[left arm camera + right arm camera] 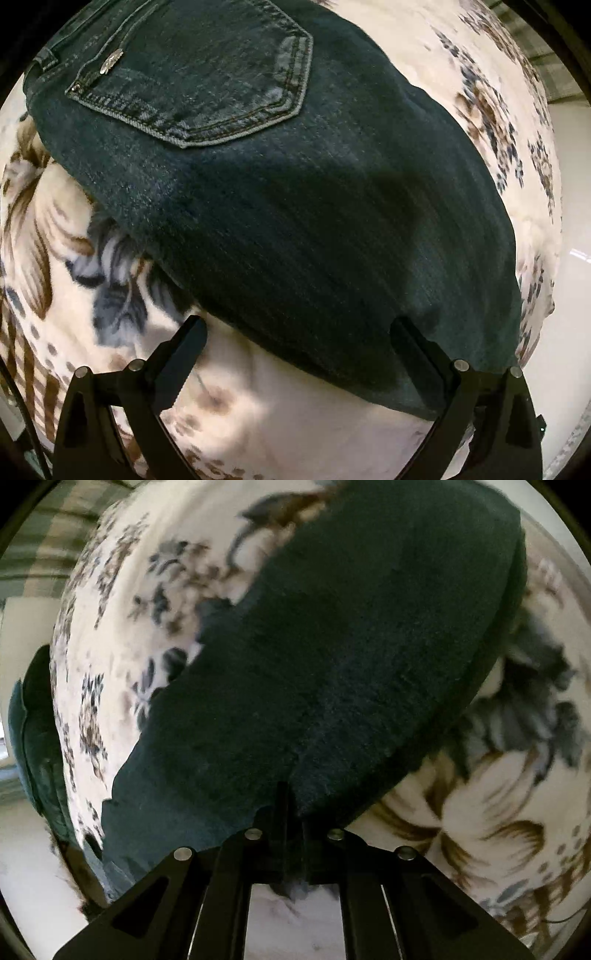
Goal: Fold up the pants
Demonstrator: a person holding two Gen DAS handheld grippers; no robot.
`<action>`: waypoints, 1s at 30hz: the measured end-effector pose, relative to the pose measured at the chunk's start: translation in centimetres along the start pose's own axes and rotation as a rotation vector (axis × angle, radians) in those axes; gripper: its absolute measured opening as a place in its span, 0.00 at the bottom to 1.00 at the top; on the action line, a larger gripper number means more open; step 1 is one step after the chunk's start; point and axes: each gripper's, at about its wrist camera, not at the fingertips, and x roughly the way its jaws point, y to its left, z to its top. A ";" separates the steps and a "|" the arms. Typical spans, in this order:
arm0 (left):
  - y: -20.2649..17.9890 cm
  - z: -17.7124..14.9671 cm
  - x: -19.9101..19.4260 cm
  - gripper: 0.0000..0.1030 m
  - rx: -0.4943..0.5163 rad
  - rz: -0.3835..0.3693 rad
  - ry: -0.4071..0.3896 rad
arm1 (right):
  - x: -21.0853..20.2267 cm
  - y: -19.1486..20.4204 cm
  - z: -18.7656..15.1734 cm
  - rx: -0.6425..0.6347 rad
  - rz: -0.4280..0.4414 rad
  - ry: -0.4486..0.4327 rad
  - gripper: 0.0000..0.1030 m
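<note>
Dark blue jeans (288,206) lie flat on a floral blanket (74,258), back pocket (192,74) at the upper left of the left wrist view. My left gripper (299,328) is open just above the jeans' near edge, one finger over the blanket, the other over the denim. In the right wrist view the jeans (351,664) stretch away from me. My right gripper (291,805) is shut on the jeans' near edge, with cloth pinched between the fingers.
The cream blanket with brown and blue flowers (480,830) covers the bed. A dark green cushion (33,738) sits at the bed's left edge. A pale floor (569,258) lies beyond the bed's right edge.
</note>
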 end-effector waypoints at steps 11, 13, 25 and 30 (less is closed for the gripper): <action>3.8 -0.6 -0.2 0.33 -0.024 -0.057 -0.023 | 0.4 1.6 -0.8 -0.148 -0.063 0.019 0.08; 4.4 -0.8 -1.2 0.42 -0.050 -0.095 -0.016 | 1.3 1.9 -0.6 -0.178 -0.102 0.046 0.08; 12.6 6.5 -10.5 0.79 -0.200 -0.166 -0.181 | 1.4 6.9 -5.1 -0.055 0.116 0.177 0.44; 17.3 10.3 -7.8 0.79 -0.323 -0.095 -0.155 | 7.3 10.6 -10.5 -0.014 0.146 0.305 0.44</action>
